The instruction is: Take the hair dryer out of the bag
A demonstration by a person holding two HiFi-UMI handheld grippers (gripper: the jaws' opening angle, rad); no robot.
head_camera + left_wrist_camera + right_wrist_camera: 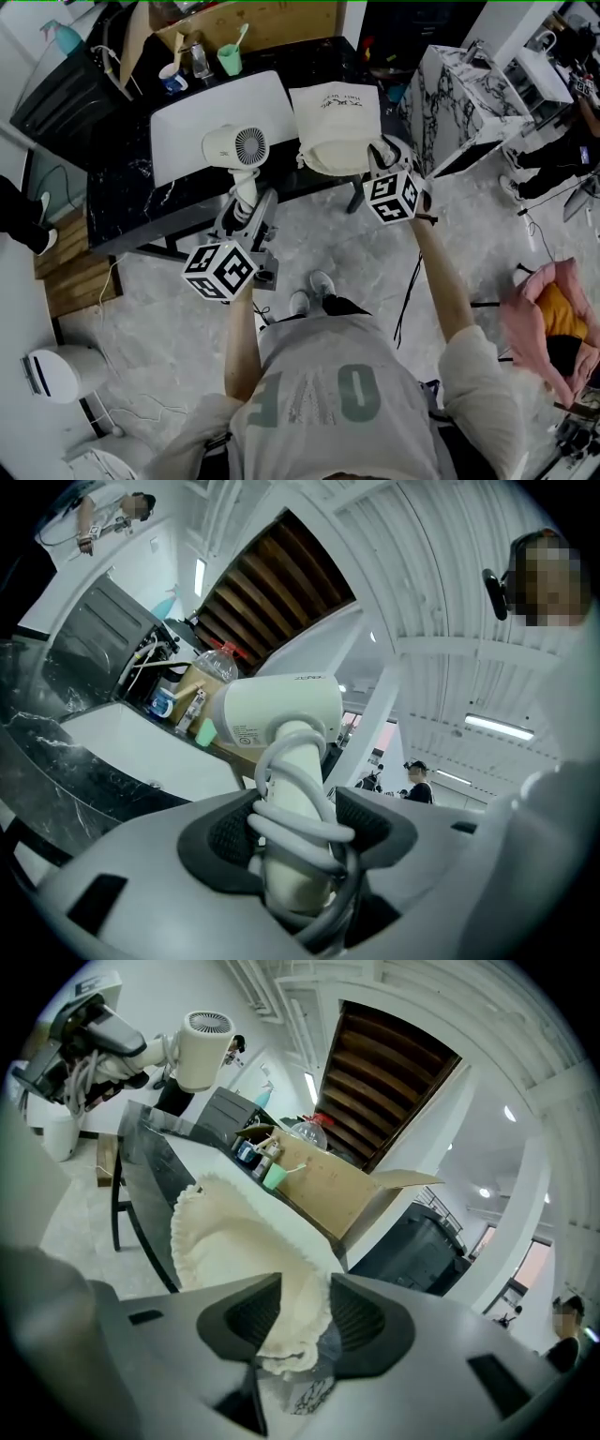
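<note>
Cream hair dryer (234,147) pinched in left claw (246,208), right claw (382,156) loose around bag (335,112) rim, green cup (229,60) behind

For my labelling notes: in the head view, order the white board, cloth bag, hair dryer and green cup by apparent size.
1. white board
2. cloth bag
3. hair dryer
4. green cup
The hair dryer is held up nearer the camera, so it may look enlarged.

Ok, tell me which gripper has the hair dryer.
The left gripper: its jaws clamp the cord-wrapped handle of the hair dryer. The right gripper has only the cloth rim of the bag between its jaws.
</note>
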